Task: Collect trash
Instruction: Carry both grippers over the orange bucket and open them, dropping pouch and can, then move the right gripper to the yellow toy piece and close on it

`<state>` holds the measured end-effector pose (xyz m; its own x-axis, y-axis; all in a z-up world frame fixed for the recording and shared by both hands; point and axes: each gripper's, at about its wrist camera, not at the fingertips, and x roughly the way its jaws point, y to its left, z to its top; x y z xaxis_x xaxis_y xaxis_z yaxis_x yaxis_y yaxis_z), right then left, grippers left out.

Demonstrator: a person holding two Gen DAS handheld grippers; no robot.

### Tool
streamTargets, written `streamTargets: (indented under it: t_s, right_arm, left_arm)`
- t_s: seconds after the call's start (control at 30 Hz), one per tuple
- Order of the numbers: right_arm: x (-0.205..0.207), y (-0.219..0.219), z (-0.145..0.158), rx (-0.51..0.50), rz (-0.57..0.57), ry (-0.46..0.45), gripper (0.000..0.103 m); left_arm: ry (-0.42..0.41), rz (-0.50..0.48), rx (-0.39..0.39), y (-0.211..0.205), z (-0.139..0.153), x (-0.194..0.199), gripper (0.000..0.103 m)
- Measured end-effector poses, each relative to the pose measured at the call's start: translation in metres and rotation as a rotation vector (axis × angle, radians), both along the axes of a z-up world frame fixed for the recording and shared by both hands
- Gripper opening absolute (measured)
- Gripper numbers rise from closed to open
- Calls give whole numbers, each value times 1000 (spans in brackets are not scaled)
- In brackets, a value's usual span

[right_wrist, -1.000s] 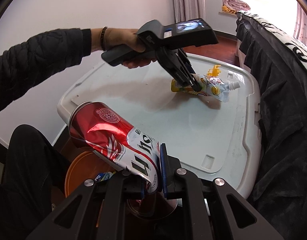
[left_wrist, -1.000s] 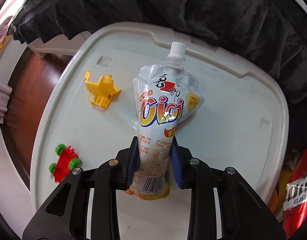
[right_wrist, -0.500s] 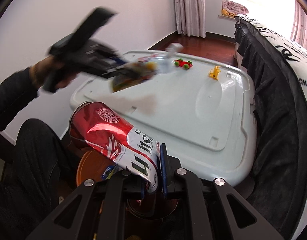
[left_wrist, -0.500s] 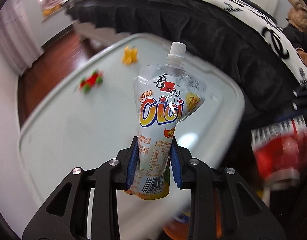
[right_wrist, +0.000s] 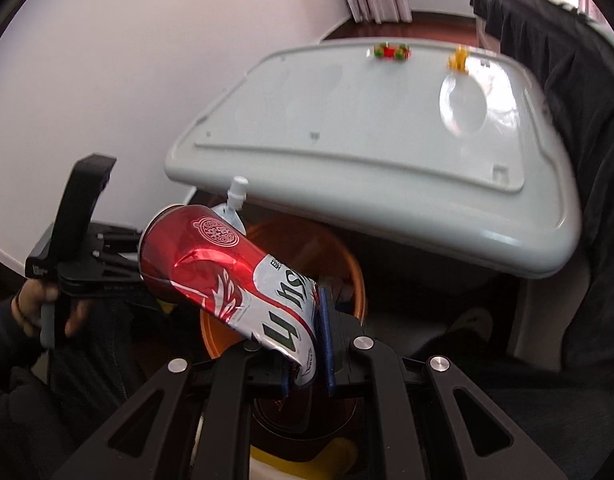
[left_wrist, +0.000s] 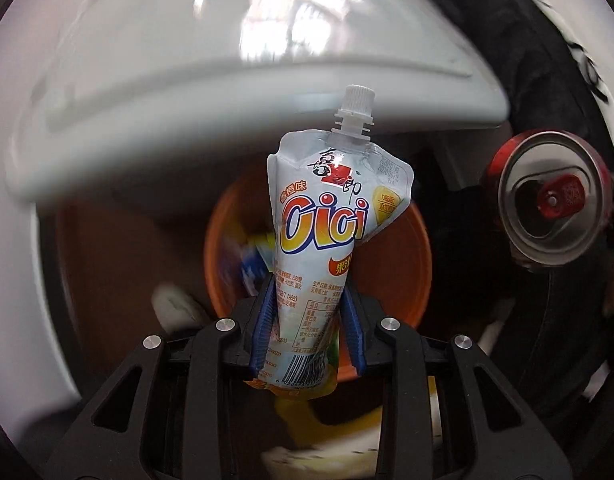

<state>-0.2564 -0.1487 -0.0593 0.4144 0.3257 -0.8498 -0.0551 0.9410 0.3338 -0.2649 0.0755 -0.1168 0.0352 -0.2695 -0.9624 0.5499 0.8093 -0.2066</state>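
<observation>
Worktop [right_wrist: 387,128] first: its pale grey edge overhangs part of the orange bin [left_wrist: 421,248] on the floor below, so only part of the bin's mouth is open to a drop. That is the main risk. A piece let go too far under the lip could strike the edge and bounce to the floor.

Next in size is the red can [right_wrist: 227,276], dented, tilted and gripped only at its crushed lower end by the right gripper [right_wrist: 305,340], whose fingers are pinched nearly together on the thin metal. In the right wrist view the can's free end reaches out past the bin rim toward the person's knee; released from this tilt, it would likely tip outward rather than in.

Then the juice pouch [left_wrist: 331,240], held upright at its lower half in the left gripper [left_wrist: 307,320], fingers narrow and pressing its sides. It hangs over the bin mouth, spout up. Being soft, it may cling to one pad or flutter sideways on release.

The two loads are near each other above the same opening, and the background of the left view is blurred, so a collision between can and pouch seems possible if both are dropped together.

Smallest: a red toy [right_wrist: 391,51] and a yellow toy [right_wrist: 458,58] at the worktop's far edge, well clear.
</observation>
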Motion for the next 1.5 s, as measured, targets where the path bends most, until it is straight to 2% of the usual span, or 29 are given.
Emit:
streamTargets:
  t_s: [0.03, 0.17, 0.27, 0.3, 0.37, 0.47, 0.57, 0.7, 0.73, 0.83, 0.97, 1.07, 1.27, 1.4, 1.5]
  right_arm:
    - [1, 3, -5, -8, -1, 11, 12]
    - [12, 15, -21, -42, -8, 59, 15]
    - [21, 24, -38, -51, -7, 97, 29]
    - [24, 29, -42, -58, 6, 107, 36]
    - [28, 38, -49, -81, 12, 107, 48]
    - [32, 48, -52, -77, 27, 102, 51]
    - [29, 45, -40, -40, 20, 51, 51]
    - [27, 26, -1, -42, -1, -100, 51]
    - [32, 16, 15, -67, -19, -163, 53]
    - [48, -13, 45, -111, -81, -276, 62]
    - [91, -59, 63, -127, -191, -348, 65]
    - [132, -81, 59, -161, -242, -360, 67]
    - [220, -111, 25, -281, -240, -281, 69]
    - [268, -144, 3, -252, -282, -226, 69]
    - [293, -153, -12, -267, -281, -186, 69]
  left_arm:
    - [0, 22, 22, 1, -7, -2, 31]
    - [96, 104, 43, 1, -40, -6, 32]
    - [116, 109, 75, -7, -55, -5, 41]
    - [115, 109, 84, -9, -57, -2, 48]
    - [92, 112, 111, -11, -62, -2, 50]
    - [77, 117, 133, -8, -62, -5, 50]
    - [44, 131, 118, 0, -50, -5, 50]
    - [-49, 120, 66, -1, -16, 2, 50]
    - [-84, 114, 48, -2, -3, 6, 50]
    - [-149, 112, 9, -6, 28, 24, 50]
    - [-248, 131, -43, -15, 67, 59, 50]
    - [-300, 147, -71, -23, 86, 94, 50]
    - [-373, 143, -75, -51, 99, 150, 52]
    - [-384, 143, -82, -61, 97, 180, 52]
    - [-379, 144, -88, -68, 90, 195, 52]
